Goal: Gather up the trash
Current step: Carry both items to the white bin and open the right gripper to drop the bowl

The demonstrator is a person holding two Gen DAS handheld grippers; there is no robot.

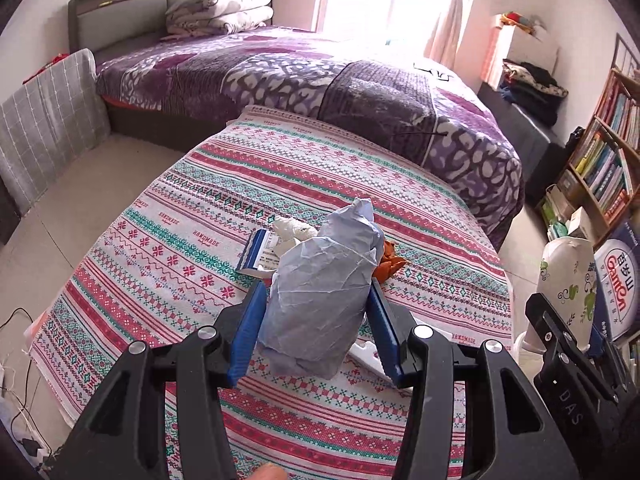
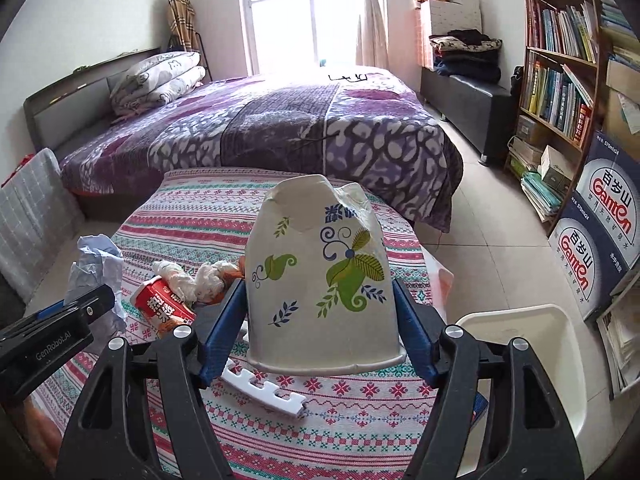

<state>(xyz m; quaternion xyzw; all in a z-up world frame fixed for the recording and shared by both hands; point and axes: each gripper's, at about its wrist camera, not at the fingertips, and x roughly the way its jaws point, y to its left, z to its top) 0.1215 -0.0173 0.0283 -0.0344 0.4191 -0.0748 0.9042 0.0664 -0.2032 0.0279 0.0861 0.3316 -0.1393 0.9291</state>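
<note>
My left gripper [image 1: 317, 286] is shut on a crumpled grey-blue paper wad [image 1: 320, 280], held above the round table's patterned cloth [image 1: 168, 248]. In the right wrist view the same wad [image 2: 96, 268] shows at the left edge. My right gripper [image 2: 318, 284] is shut on a dented white paper cup [image 2: 316, 272] with green leaf print, upside down, its rim towards me. On the cloth lie a red snack packet [image 2: 162, 308], white tissue wads [image 2: 192, 276], orange peel [image 1: 390, 262], a blue-white wrapper [image 1: 260, 250] and a white foam strip [image 2: 264, 392].
A white plastic bin [image 2: 520, 340] stands on the floor right of the table. Behind the table is a bed with a purple cover [image 2: 280, 128]. A bookshelf [image 2: 560, 64] and water cartons [image 2: 604, 208] line the right wall. Cables [image 1: 16, 360] trail on the floor at left.
</note>
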